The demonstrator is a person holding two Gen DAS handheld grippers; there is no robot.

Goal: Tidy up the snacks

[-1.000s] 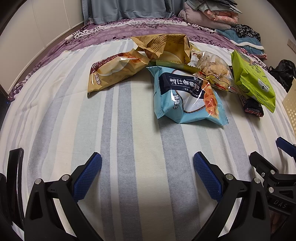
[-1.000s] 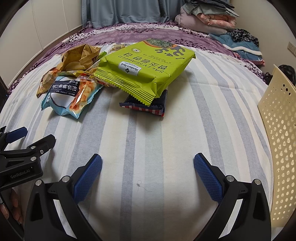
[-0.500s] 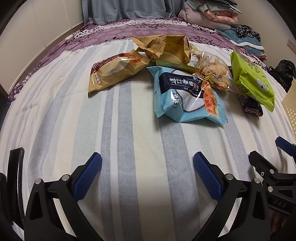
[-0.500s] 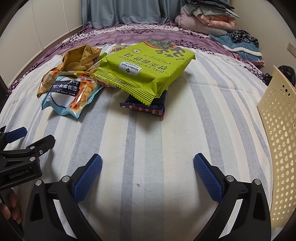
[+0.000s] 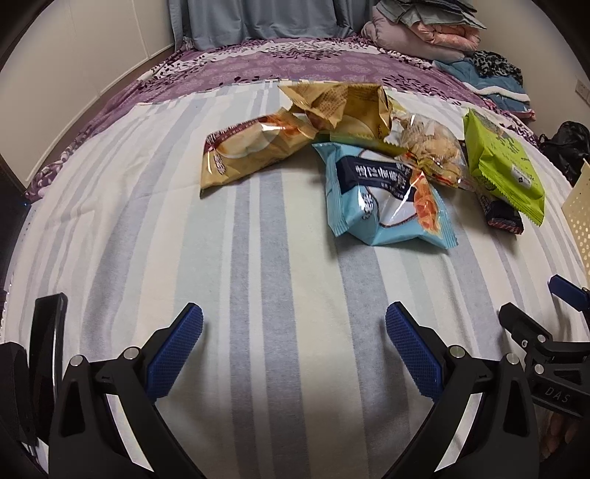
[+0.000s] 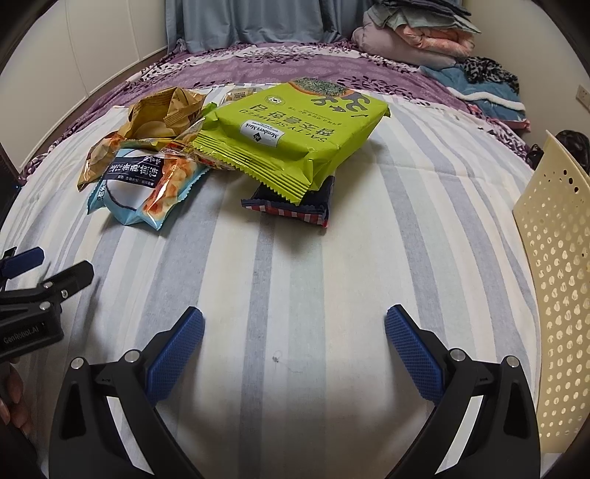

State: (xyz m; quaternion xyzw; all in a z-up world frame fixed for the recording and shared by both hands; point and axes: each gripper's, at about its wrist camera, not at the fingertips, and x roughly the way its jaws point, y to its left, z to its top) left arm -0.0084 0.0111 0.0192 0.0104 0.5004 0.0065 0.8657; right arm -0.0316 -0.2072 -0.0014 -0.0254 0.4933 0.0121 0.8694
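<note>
Snack packs lie in a loose pile on a striped bedsheet (image 5: 258, 258). A light blue bag (image 5: 383, 195) sits nearest, with a tan bag (image 5: 250, 151) to its left, a crumpled gold bag (image 5: 343, 107) behind, and a clear bag of crackers (image 5: 431, 147) to its right. In the right wrist view a lime green seaweed pack (image 6: 295, 136) rests on top of a dark checked pack (image 6: 295, 206). My left gripper (image 5: 294, 342) and right gripper (image 6: 294, 342) both stand open over bare sheet, well short of the pile, with nothing between their fingers.
A cream perforated basket (image 6: 556, 294) stands at the right edge of the bed. A purple patterned cover (image 6: 295, 62) and folded clothes (image 6: 416, 33) lie at the far end. The left gripper's body (image 6: 33, 302) shows at the right wrist view's left edge.
Both views have shifted only slightly; the pile and basket stay where they were. Both grippers stay open.
</note>
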